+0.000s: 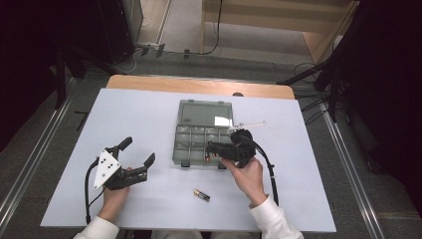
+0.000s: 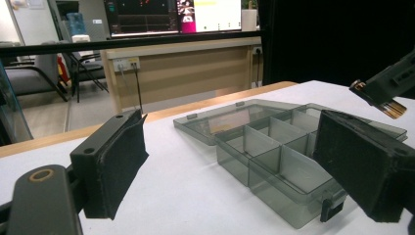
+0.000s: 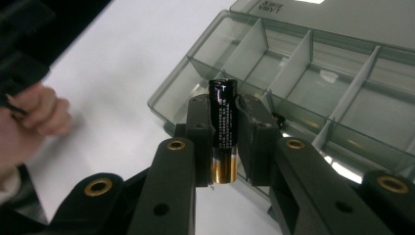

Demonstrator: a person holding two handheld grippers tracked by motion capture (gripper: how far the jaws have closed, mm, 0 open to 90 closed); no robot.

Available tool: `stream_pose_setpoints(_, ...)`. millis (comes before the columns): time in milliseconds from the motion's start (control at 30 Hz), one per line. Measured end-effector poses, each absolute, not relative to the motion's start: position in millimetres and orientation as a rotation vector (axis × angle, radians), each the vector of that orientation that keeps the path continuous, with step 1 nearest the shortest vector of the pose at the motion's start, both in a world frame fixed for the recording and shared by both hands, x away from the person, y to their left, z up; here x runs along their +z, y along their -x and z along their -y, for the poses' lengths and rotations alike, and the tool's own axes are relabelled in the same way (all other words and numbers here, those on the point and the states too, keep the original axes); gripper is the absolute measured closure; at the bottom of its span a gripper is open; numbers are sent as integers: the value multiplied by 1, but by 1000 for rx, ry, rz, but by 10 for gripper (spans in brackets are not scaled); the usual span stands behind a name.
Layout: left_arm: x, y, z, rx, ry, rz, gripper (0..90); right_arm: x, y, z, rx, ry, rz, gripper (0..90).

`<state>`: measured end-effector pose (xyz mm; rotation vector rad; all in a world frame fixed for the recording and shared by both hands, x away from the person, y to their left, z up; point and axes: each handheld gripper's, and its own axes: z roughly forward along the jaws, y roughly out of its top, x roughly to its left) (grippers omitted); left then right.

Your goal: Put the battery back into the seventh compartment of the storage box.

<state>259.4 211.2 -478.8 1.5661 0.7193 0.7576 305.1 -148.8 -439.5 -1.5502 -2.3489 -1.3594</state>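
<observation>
One worktop [image 1: 149,114] carries everything, its white surface taking up most of the high view. On it lies one grey see-through organiser box [image 1: 199,144], open, with its lid [image 1: 206,113] folded flat on the far side. In the high view the tray shows a grid of small compartments split by thin walls. Their exact number cannot be told from the pictures. Those in sight look empty.

Two claws are at work. The left claw [image 1: 135,152] sits near the worktop's left side, well apart from the box, held in the person's left hand [image 1: 115,195]. Its two black padded jaws stand wide, with nothing between them. In the left gripper view the box lies ahead between those jaws.

The right claw [image 1: 213,148] reaches over the near edge of the tray, held by the right hand [image 1: 247,174]. Its jaws are drawn narrow, clamped on one battery [image 3: 223,129]. That battery is black with a gold end. It lies lengthwise between the pads, its black end pointing towards the compartments at the tray's near corner.

A second battery [image 1: 201,195] of the same colouring lies loose on the worktop, near the person's edge and between the two hands. That makes two batteries in all.
</observation>
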Motion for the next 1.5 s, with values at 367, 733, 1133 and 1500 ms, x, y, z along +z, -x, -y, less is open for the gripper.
stream_pose_setpoints(367, -479, -260, -211, 755, -1567, -723, 121, -461, -321, 167, -1402, 1655, 2068, 780)
stream_pose_setpoints(733, -479, -260, -211, 756, -1566, -721, 121, -477, -329, 164, -1354, 1687, 1970, 779)
stream_pose_setpoints(1133, -479, -260, -211, 756, -1566, -721, 121, -482, -327, 161, -1336, 1741, 1983, 731)
stream_pose_setpoints(1500, -479, -259, -211, 757, -1566, -719, 121, -471, -319, 162, -1459, 1655, 2043, 70)
